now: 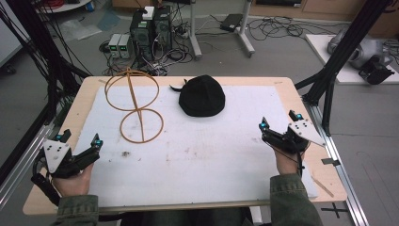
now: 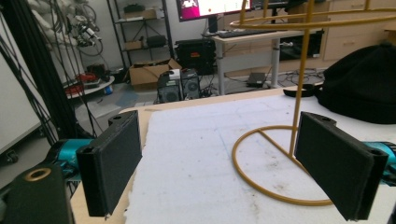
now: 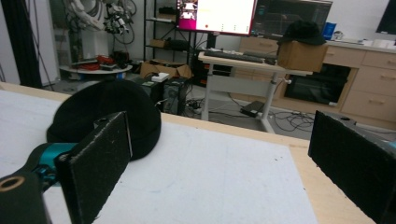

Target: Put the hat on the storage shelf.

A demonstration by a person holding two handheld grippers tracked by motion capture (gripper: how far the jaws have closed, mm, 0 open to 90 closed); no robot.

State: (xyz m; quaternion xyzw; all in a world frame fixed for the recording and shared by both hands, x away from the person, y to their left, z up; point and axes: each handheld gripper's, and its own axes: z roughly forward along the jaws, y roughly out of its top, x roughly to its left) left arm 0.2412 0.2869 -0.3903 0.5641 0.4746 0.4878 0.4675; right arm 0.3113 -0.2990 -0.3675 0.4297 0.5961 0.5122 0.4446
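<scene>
In the high view, the table (image 1: 301, 186) carried one white mat (image 1: 211, 155), and on it stood one wire stand (image 1: 134, 106) at about 11 o'clock and lay one black hat (image 1: 202, 96) at about 12 o'clock, near the far edge. The stand and the hat were near each other but apart. The left gripper (image 1: 80, 140) rested at about 8 o'clock by the left edge with its jaws wide and nothing between them, and the right gripper (image 1: 279, 120) rested at about 3 o'clock, also wide and empty; so there were two grippers, both well apart from the hat. I judged that the work was to put the hat on the stand, and the danger was that the light stand could tip or slide if a gripper or the hat pushed its upper ring from the side. In the left gripper view, the stand (image 2: 299, 93) rose at about 1 o'clock just beyond the open jaws, with its base ring flat on the mat (image 2: 196, 154) and the hat (image 2: 362, 91) at about 2 o'clock behind it. A careless reach toward the hat from here could hit the thin pole. In the right gripper view, the hat (image 3: 105, 114) lay at about 10 o'clock, partly behind the one jaw. The soft cloth could slip or fold if only a thin edge was pinched, I think.
</scene>
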